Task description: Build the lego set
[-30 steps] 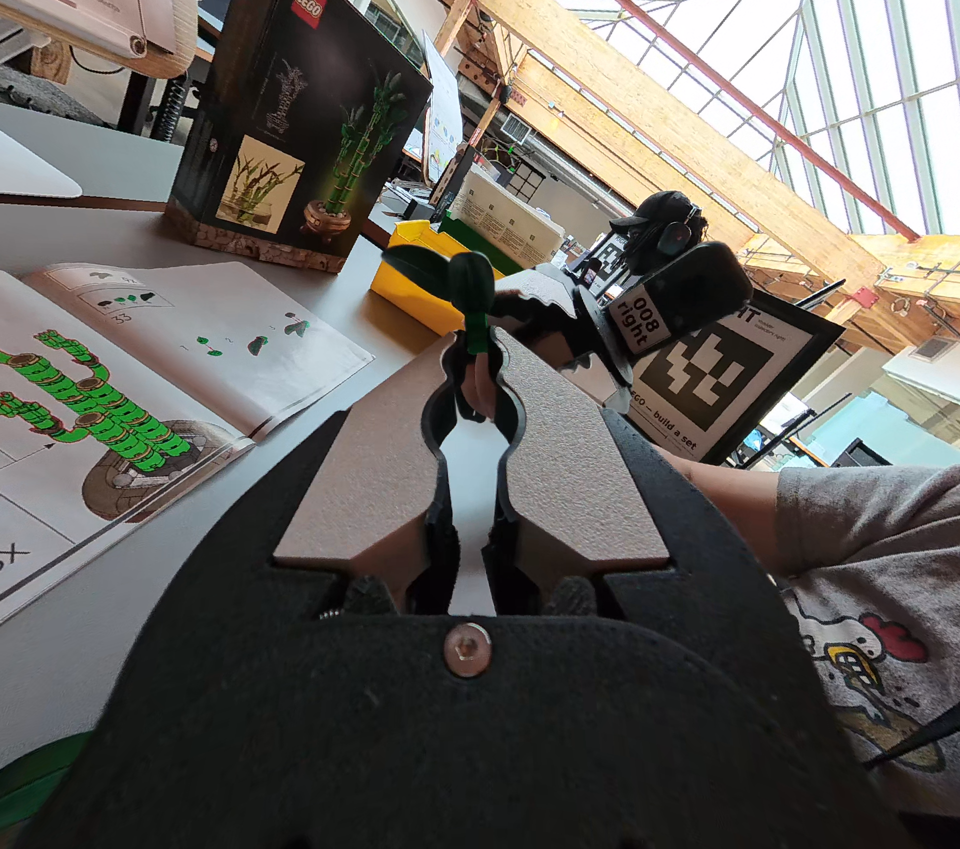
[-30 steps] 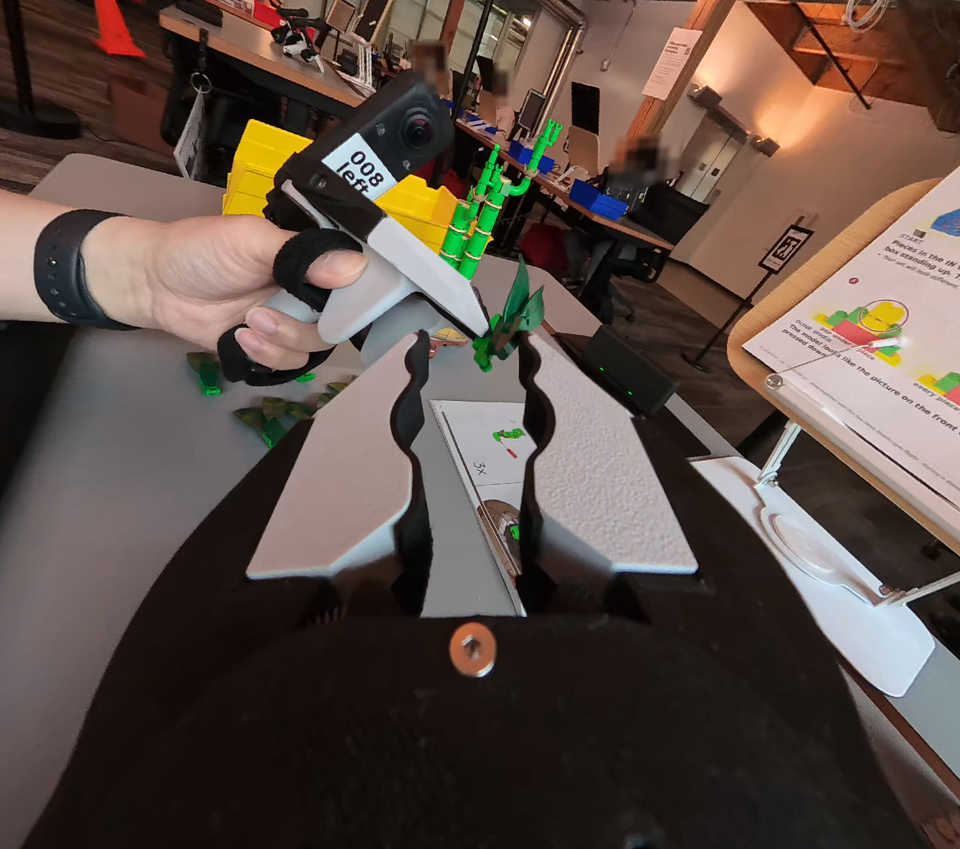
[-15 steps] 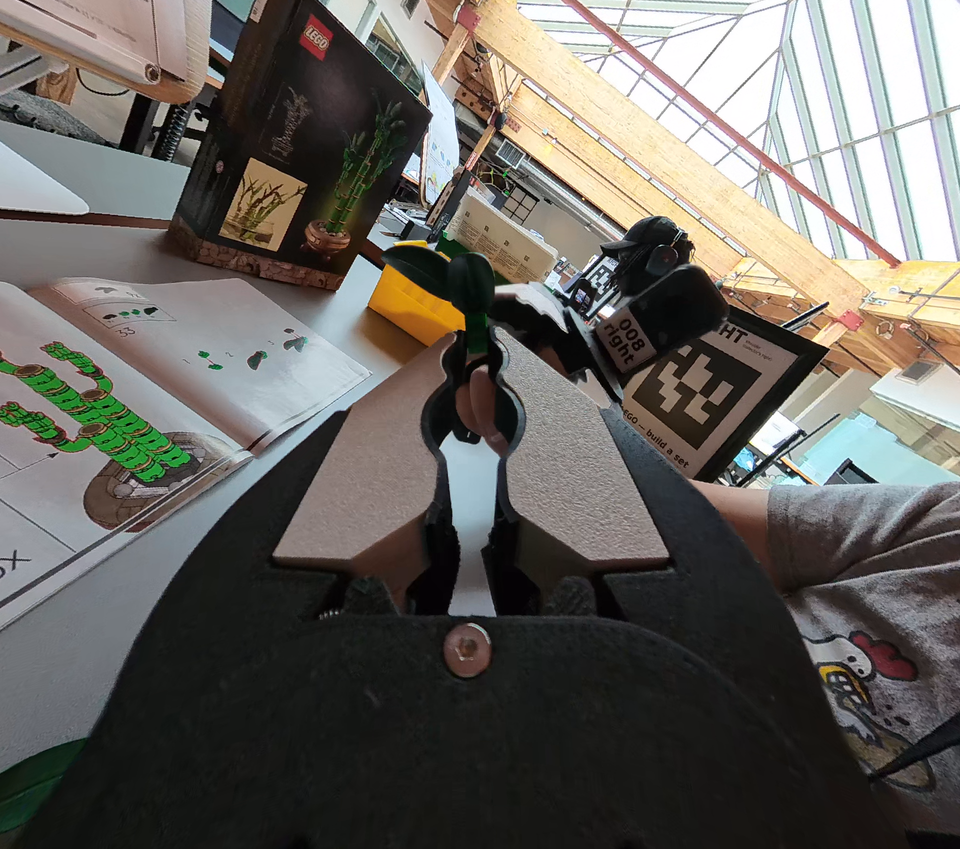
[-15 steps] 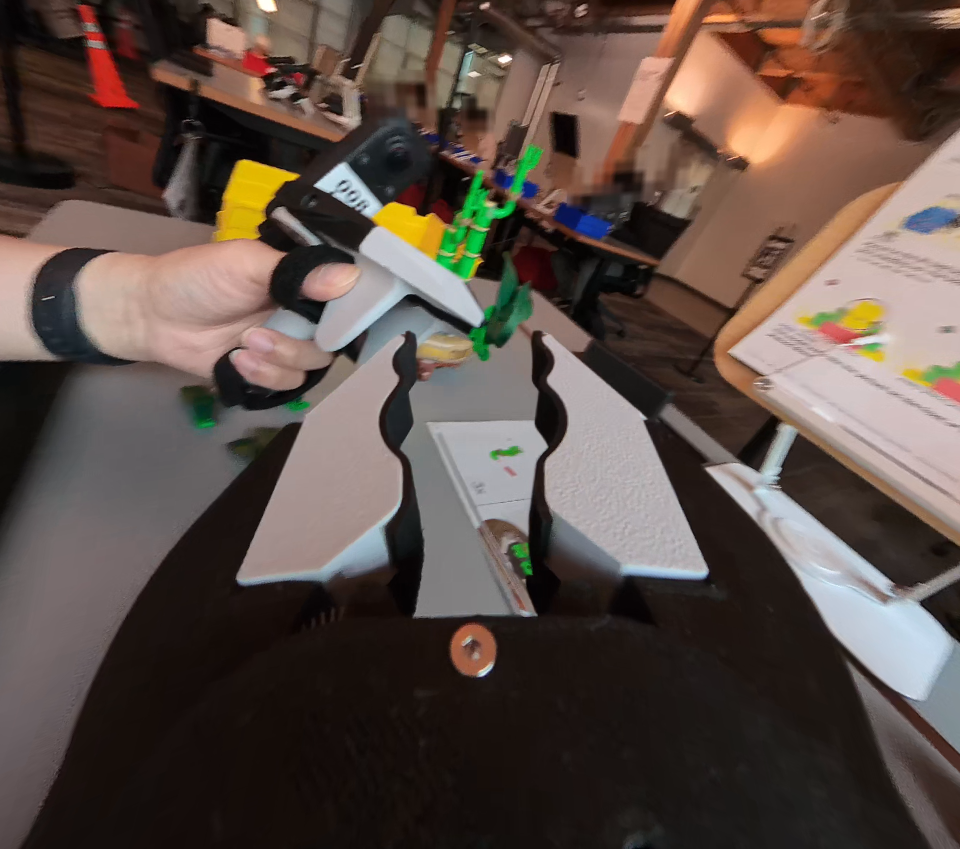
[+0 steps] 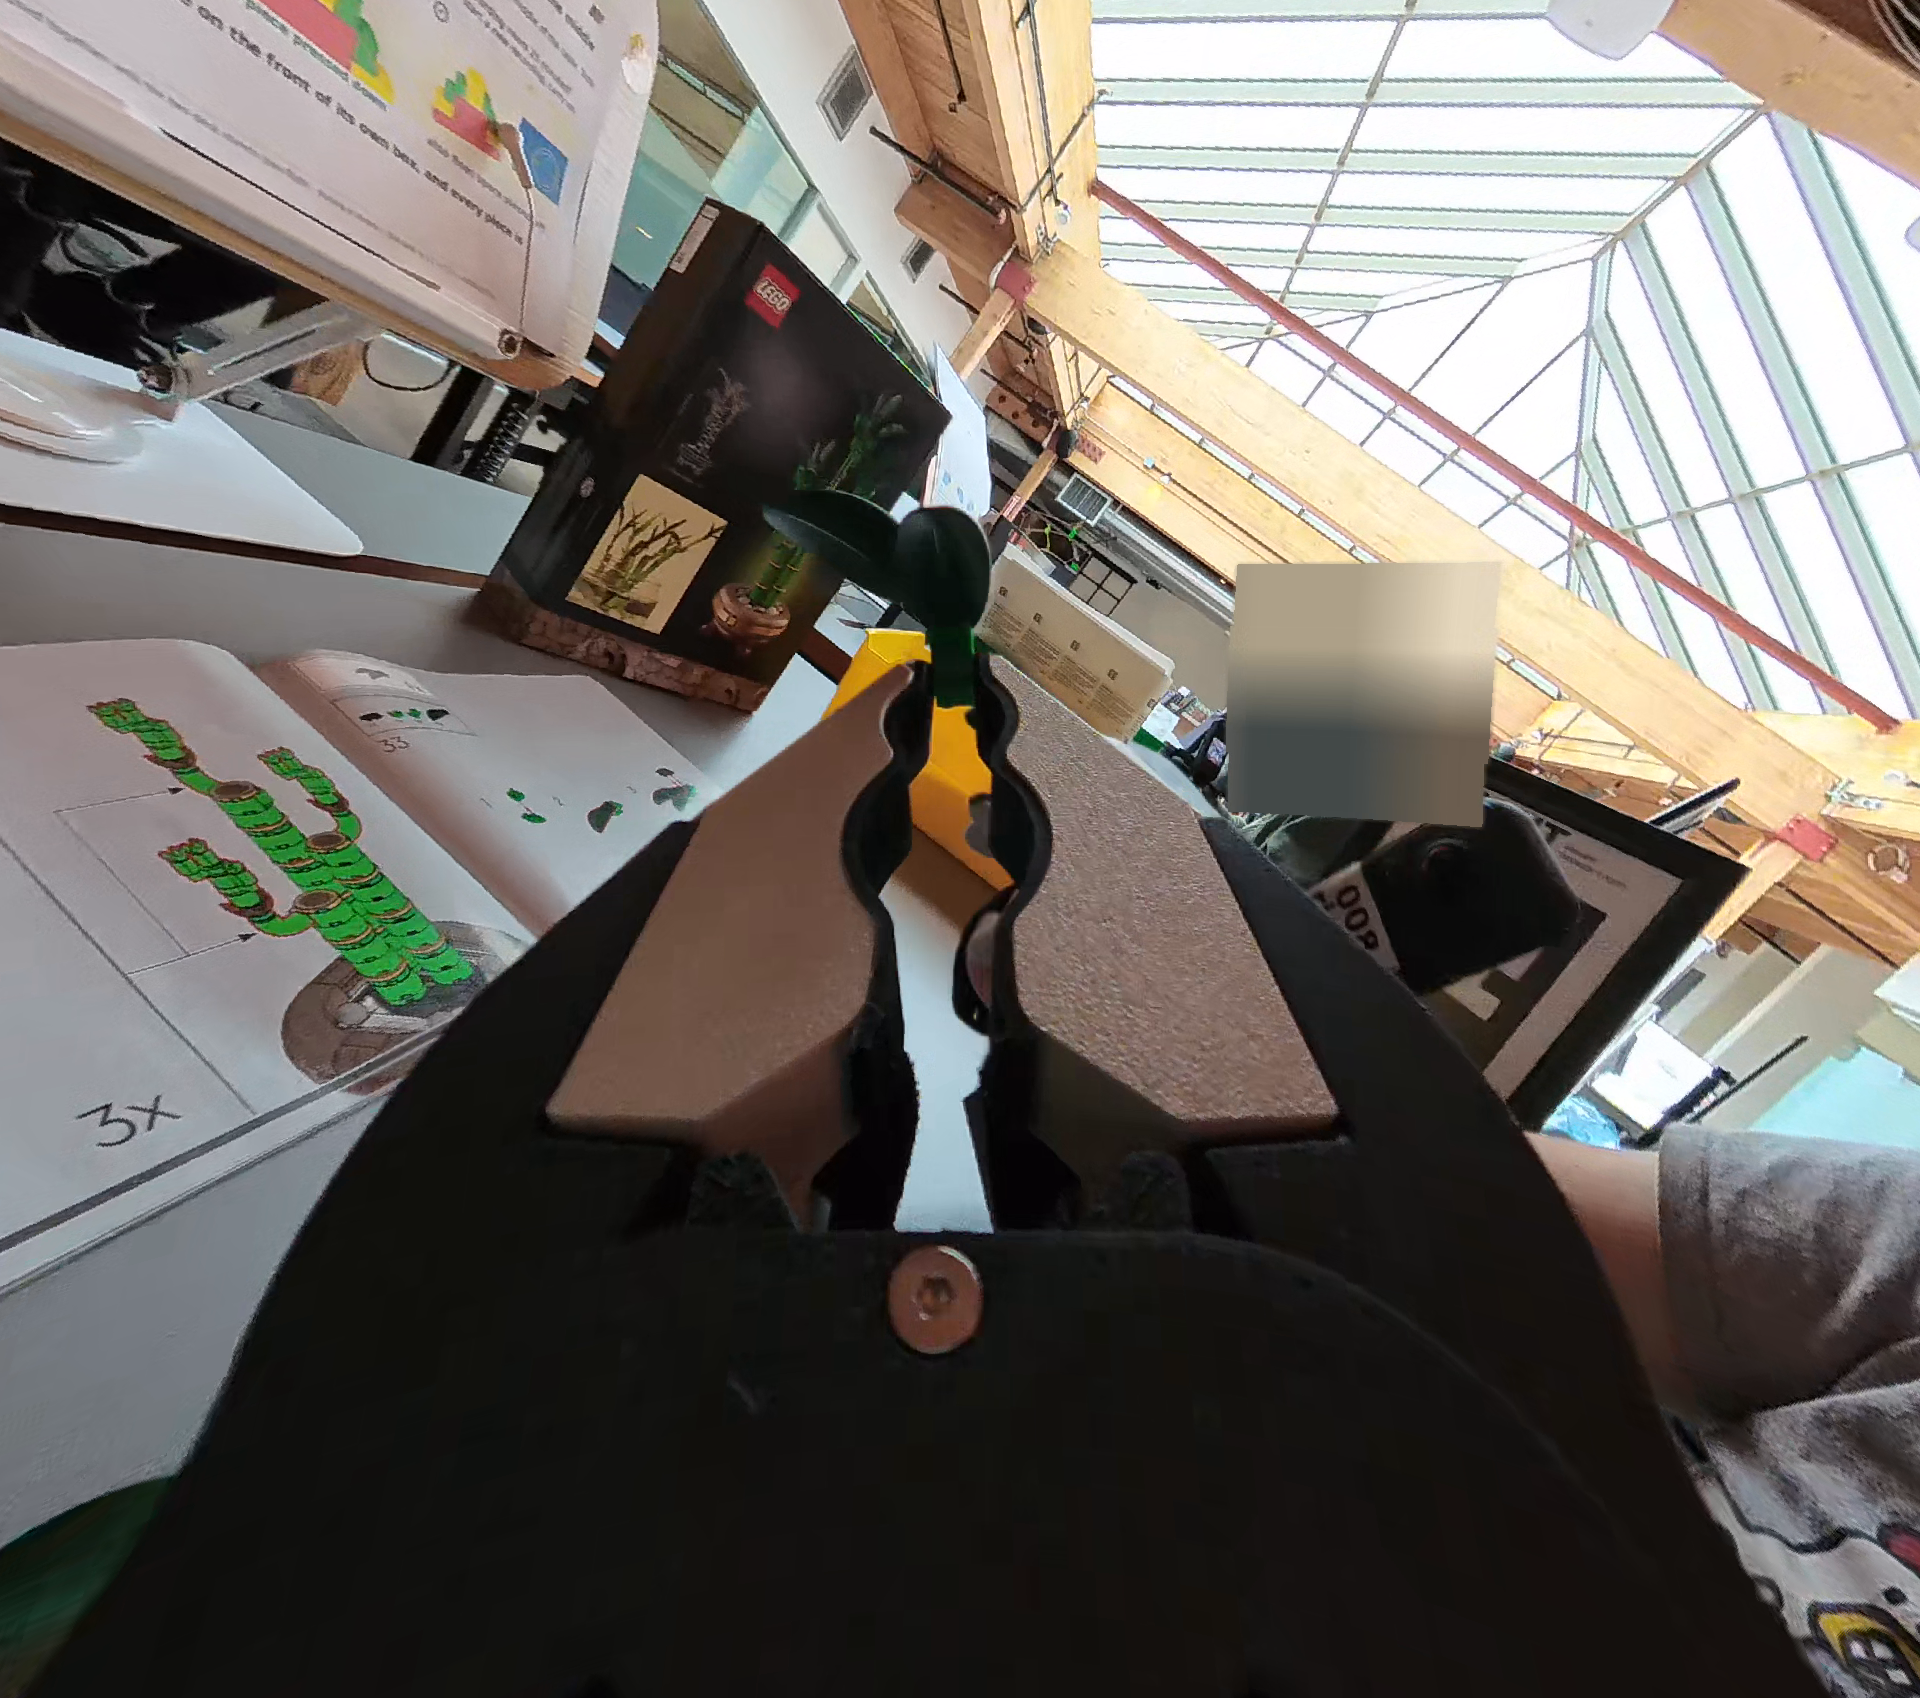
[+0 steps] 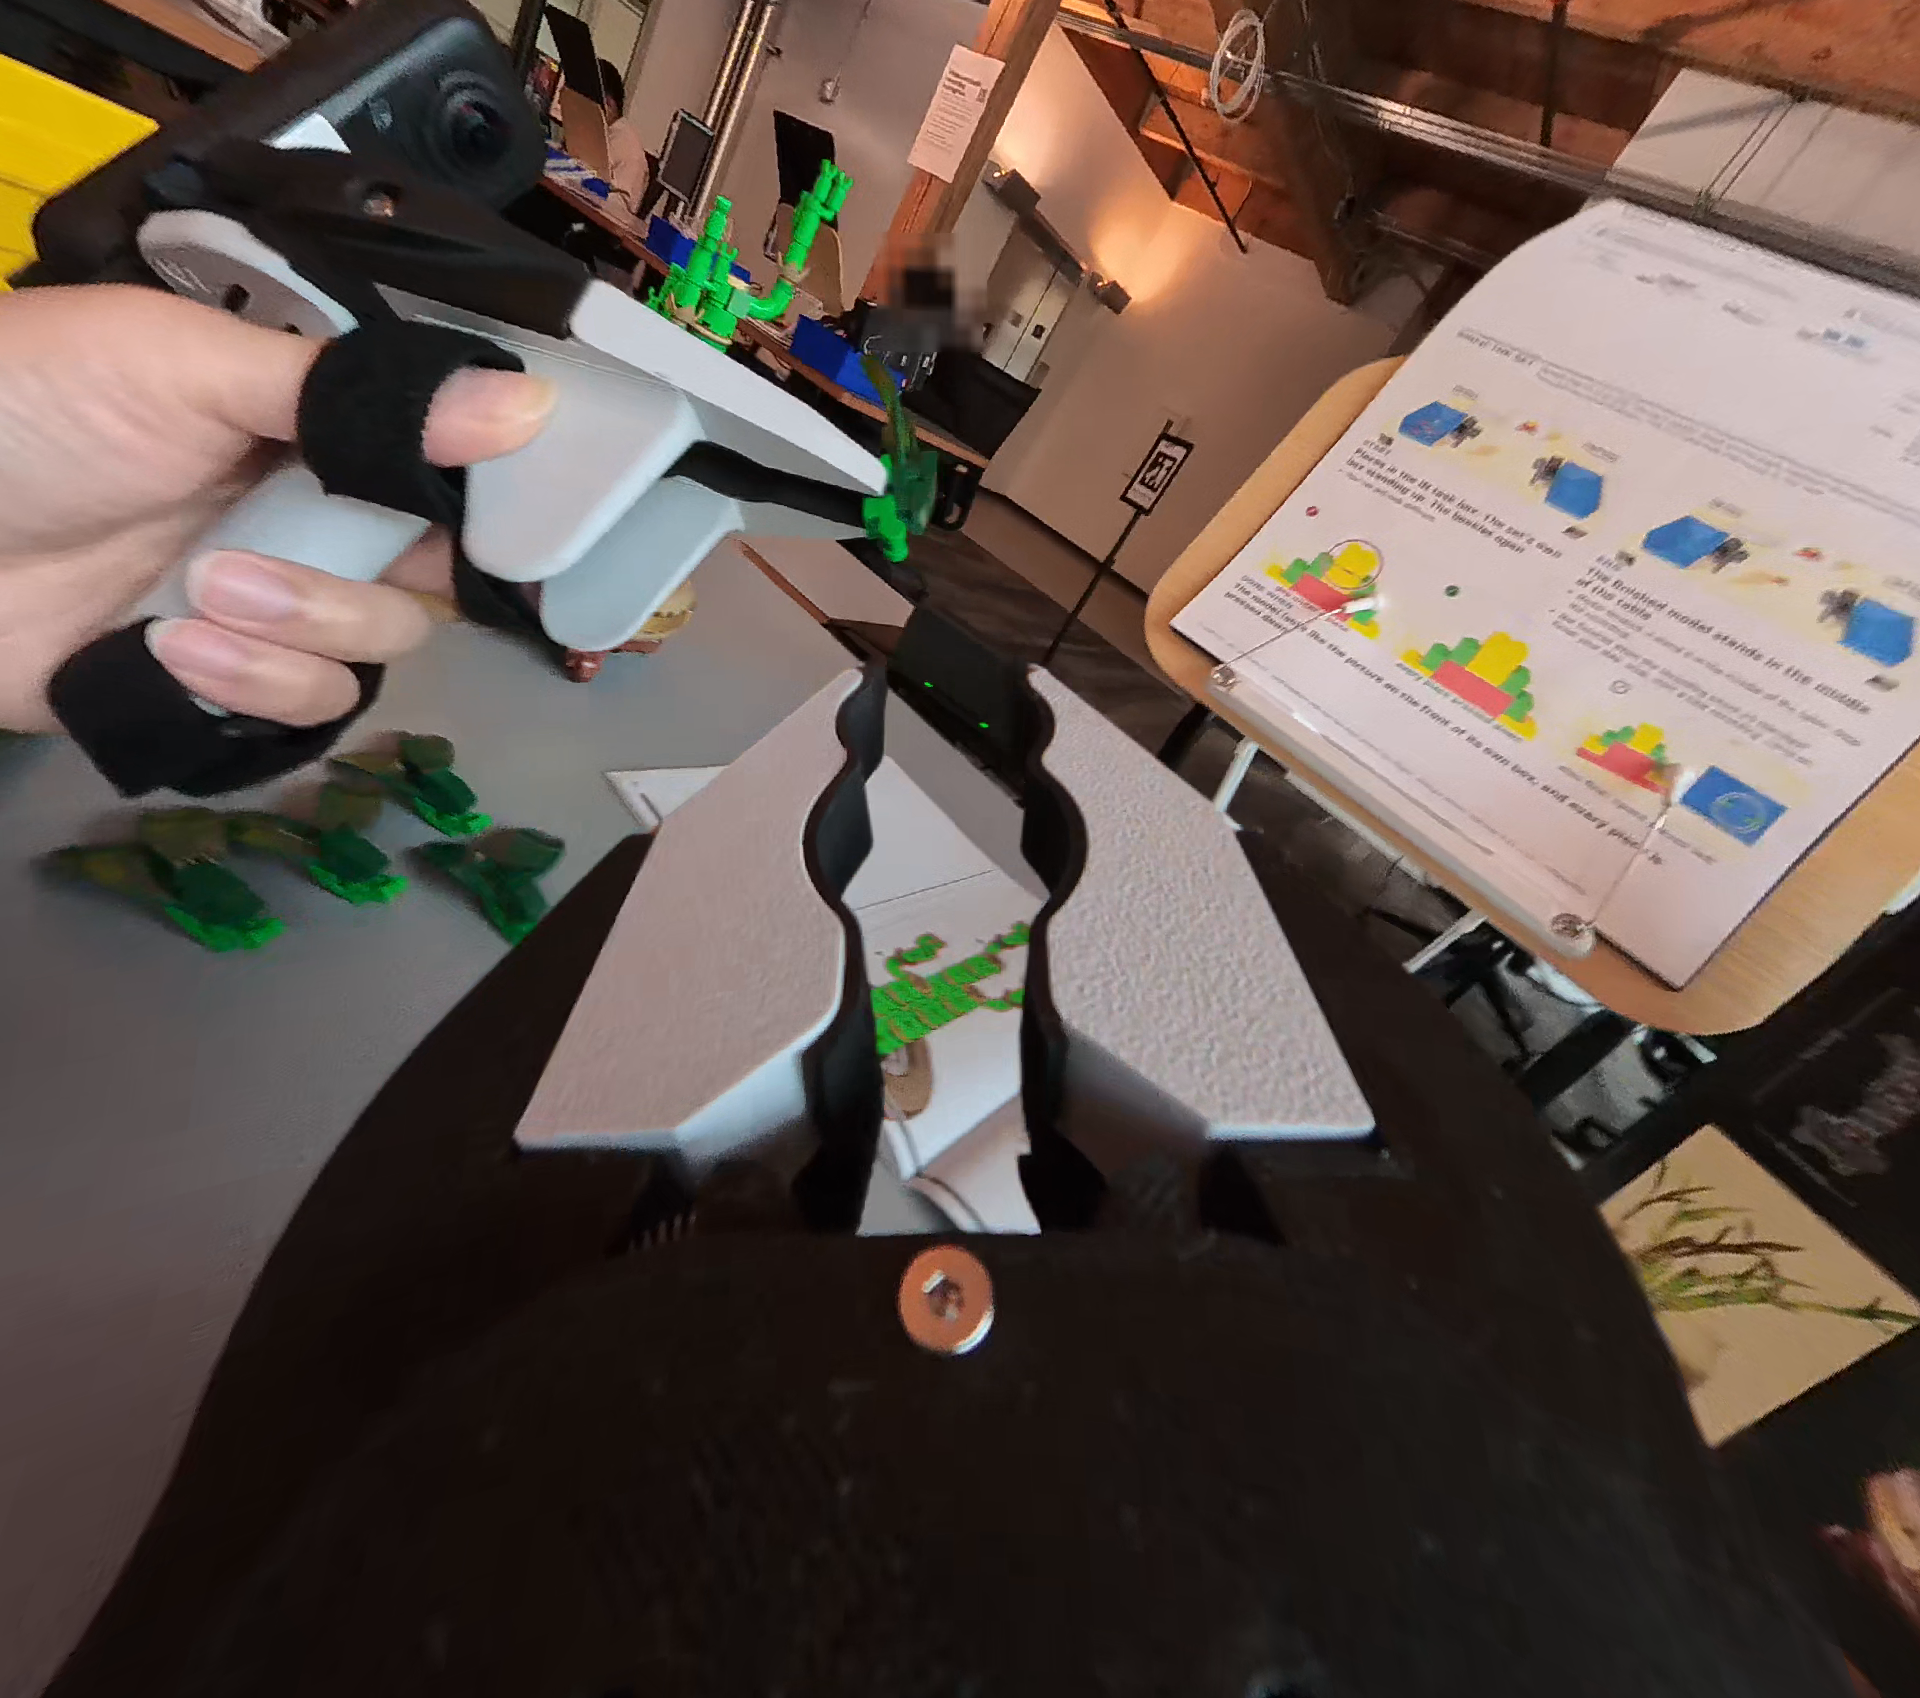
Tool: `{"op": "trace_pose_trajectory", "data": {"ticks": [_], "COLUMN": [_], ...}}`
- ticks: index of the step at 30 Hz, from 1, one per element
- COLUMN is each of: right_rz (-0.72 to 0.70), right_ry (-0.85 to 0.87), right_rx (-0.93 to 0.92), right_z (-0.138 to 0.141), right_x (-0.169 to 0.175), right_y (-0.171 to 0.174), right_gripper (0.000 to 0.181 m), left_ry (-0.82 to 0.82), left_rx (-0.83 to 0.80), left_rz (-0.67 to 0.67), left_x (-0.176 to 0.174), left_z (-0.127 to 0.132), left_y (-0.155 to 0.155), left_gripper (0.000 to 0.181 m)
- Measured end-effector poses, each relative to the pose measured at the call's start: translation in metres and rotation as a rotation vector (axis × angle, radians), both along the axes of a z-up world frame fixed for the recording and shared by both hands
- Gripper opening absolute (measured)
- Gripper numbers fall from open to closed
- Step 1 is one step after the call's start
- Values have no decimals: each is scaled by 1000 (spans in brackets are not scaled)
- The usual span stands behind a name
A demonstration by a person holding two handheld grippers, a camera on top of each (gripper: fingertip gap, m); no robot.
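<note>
Left wrist view: left gripper [image 5: 951,692] pinched on a leaf piece [image 5: 940,583], green stem caught at the tips, dark leaves fanning toward 12 o'clock. Right gripper [image 5: 1455,910] now down at 3 o'clock, well apart from the piece — half a second ago close behind it, level with the tips. Manual [image 5: 312,838] open at 9 o'clock, box [image 5: 717,474] standing at 11 o'clock, yellow bin [image 5: 951,791] just past the tips.

Right wrist view: right gripper [image 6: 945,703] parted wide, nothing between the fingers. Left gripper [image 6: 878,495] at 11 o'clock, piece [image 6: 902,495] nipped at its tip. Bamboo model [image 6: 748,266] beyond it at 11 o'clock, loose leaf pieces [image 6: 312,848] on the table [image 6: 208,1181] at 9 o'clock.

Likely meaning: joint work on this piece finished or paused — piece carried by the left alone, probably bound for the model, right free to fetch another leaf.
</note>
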State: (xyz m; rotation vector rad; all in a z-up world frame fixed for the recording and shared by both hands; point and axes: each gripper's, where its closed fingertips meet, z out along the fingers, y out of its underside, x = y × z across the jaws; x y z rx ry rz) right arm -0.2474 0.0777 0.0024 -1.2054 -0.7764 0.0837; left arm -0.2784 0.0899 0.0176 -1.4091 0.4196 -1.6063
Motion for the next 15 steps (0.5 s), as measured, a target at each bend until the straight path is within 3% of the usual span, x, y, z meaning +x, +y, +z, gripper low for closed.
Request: {"op": "trace_pose_trajectory", "data": {"ticks": [8,15], "right_rz": [1,-36], "right_ry": [-180,-191], "right_rx": [85,53], "right_z": [2,2], "right_x": [-8,-12], "right_y": [-2,-3], "right_gripper": [16,6], "left_ry": [41,82], "left_rx": [39,73], "left_rz": [3,2], "left_x": [12,20], "left_z": [-5,-8], "left_y": [-8,-14], "left_gripper": [5,5]}}
